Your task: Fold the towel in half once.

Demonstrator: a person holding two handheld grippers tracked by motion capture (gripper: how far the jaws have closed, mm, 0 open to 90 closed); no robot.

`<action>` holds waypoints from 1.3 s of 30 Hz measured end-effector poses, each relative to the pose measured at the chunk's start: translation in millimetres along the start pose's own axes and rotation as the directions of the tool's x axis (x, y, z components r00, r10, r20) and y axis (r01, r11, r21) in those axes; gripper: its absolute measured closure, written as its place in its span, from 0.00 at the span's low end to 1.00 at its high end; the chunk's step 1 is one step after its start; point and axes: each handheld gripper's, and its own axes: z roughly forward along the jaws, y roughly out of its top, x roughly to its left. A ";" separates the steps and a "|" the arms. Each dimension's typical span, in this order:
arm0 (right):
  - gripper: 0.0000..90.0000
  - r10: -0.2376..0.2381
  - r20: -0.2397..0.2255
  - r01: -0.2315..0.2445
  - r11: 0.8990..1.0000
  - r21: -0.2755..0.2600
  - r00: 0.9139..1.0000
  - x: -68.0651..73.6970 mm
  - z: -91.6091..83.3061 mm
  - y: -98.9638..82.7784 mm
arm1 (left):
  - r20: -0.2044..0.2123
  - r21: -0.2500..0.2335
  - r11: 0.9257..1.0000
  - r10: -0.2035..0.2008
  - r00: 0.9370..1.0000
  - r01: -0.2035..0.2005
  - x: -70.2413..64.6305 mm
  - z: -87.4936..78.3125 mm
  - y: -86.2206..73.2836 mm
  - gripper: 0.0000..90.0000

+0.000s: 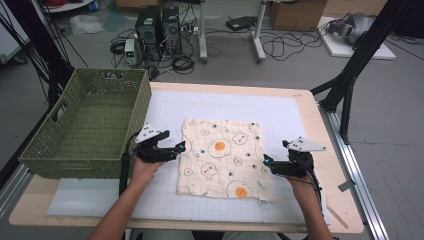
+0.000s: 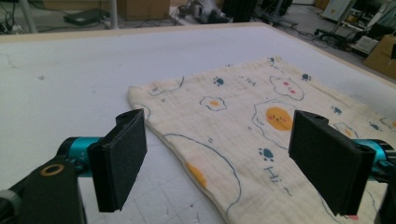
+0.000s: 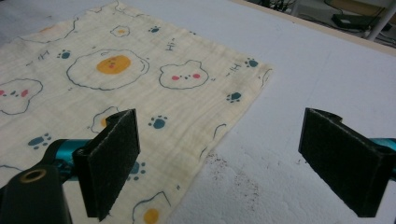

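Risks pinching only a fold or dragging the cloth (image 1: 222, 157) askew, with left tongs (image 1: 181, 147) and right tongs (image 1: 267, 161) both released at its side edges.

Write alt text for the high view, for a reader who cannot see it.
A person's two hands each hold a hand-held gripper, the left hand-held gripper and right hand-held gripper, open at opposite side edges of a flat cream cloth printed with fried eggs. It lies on a white mat on a wooden table; an empty green woven basket stands at the left.
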 end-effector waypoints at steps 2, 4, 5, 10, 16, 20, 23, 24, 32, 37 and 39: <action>0.13 0.002 -0.002 -0.002 1.000 0.005 1.000 0.3 0.5 0.0 | 0.005 0.002 1.000 0.003 1.000 -0.003 0.2 1.6 -0.5 0.24; 0.13 -0.010 -0.009 0.010 1.000 0.003 1.000 0.8 1.8 0.1 | 0.012 0.011 1.000 -0.007 1.000 0.007 0.4 2.9 -1.0 0.24; 0.13 -0.016 -0.011 0.017 1.000 0.009 1.000 1.5 1.9 0.0 | 0.016 0.017 1.000 -0.013 1.000 0.013 -0.3 4.0 -1.6 0.24; 0.13 -0.020 -0.025 0.020 1.000 0.003 0.999 2.9 0.2 0.2 | 0.034 0.036 0.999 -0.022 0.999 0.021 0.9 11.0 3.8 0.25; 0.13 -0.002 -0.033 0.002 1.000 0.010 0.999 -1.4 2.1 -0.9 | 0.009 0.032 0.999 -0.011 1.000 0.011 4.1 19.2 23.3 0.24; 0.13 0.002 -0.036 -0.002 1.000 0.004 0.999 -2.0 2.4 -0.8 | 0.001 0.068 0.997 -0.029 1.000 0.029 10.3 29.9 32.5 0.29; 0.13 0.004 -0.040 -0.004 1.000 0.006 0.999 -1.1 1.7 -0.5 | -0.023 0.082 0.996 -0.020 1.000 0.022 14.2 37.7 37.2 0.28; 0.13 -0.003 -0.039 0.003 1.000 0.000 0.999 -1.2 1.9 -0.5 | -0.031 0.091 0.996 -0.019 0.999 0.022 15.3 40.4 38.6 0.28; 0.13 0.009 -0.043 -0.008 1.000 0.006 0.999 -1.2 2.2 -0.7 | -0.098 0.165 0.986 -0.013 0.995 0.029 29.4 65.4 42.0 0.33; 0.13 0.009 -0.045 -0.009 1.000 0.009 0.999 -1.2 2.7 -1.2 | -0.142 0.206 0.979 0.014 0.990 0.015 34.6 78.1 48.3 0.35; 0.13 0.009 -0.047 -0.009 1.000 0.010 0.999 -1.2 3.0 -2.0 | -0.159 0.202 0.979 0.018 0.987 0.014 36.3 82.9 46.4 0.35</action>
